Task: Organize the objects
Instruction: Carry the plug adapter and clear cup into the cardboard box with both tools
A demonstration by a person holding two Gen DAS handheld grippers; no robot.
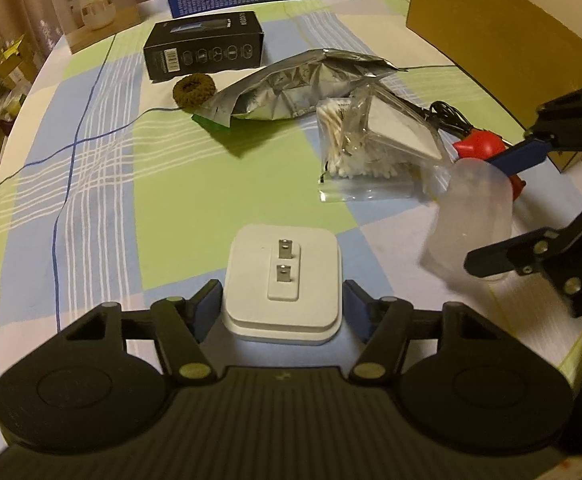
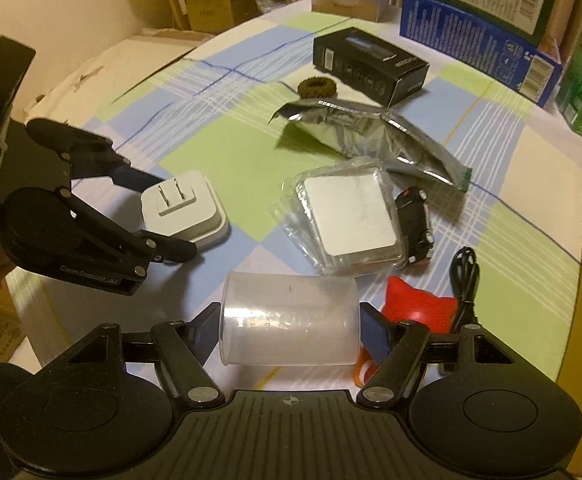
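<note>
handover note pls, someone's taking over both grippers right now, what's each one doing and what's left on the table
Left tool: pads on both sides of the white square plug adapter, prongs up, on the checked tablecloth; contact unclear.
Right tool: pads against the ends of the clear plastic cylinder cup, which lies on its side.
Loose on the cloth: silver foil pouch, clear bag of cotton swabs, brown hair tie, black carton, red soft toy, black cable, black toy car.
Open cardboard box stands at the table edge.
Done: nothing visibly sorted. Left: everything above.
</note>
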